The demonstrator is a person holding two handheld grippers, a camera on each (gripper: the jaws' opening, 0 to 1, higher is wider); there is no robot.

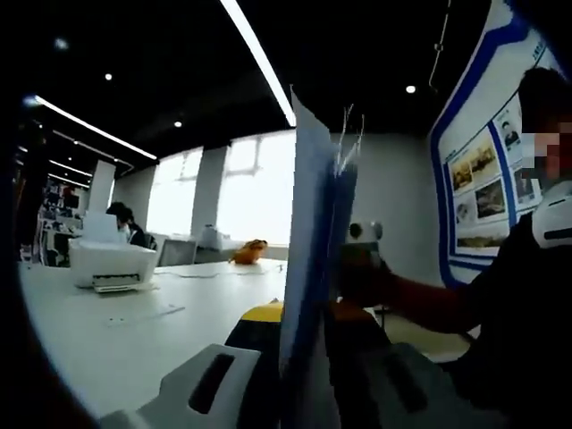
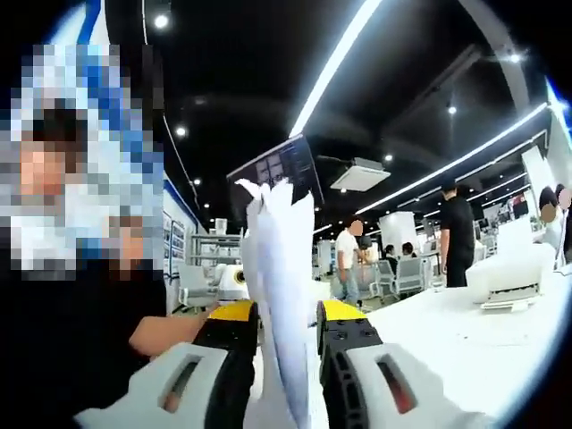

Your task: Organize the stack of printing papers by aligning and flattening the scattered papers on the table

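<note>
A stack of white printing papers (image 1: 313,241) stands on edge between my left gripper's jaws, rising well above them with ragged top edges. My left gripper (image 1: 299,326) is shut on the stack. In the right gripper view the same paper stack (image 2: 281,277) stands upright between the yellow-tipped jaws of my right gripper (image 2: 286,326), which is shut on it. The right gripper (image 1: 362,255) comes into the left gripper view just past the sheets, held by a person's hand. The paper's lower edge is hidden behind the jaws.
The white table (image 1: 116,344) stretches left, with a white printer (image 1: 112,264) and a loose sheet (image 1: 143,313) on it. The same printer (image 2: 514,277) stands on the table (image 2: 447,335). The person holding the grippers (image 1: 527,295) is close by. People (image 2: 458,232) stand further off.
</note>
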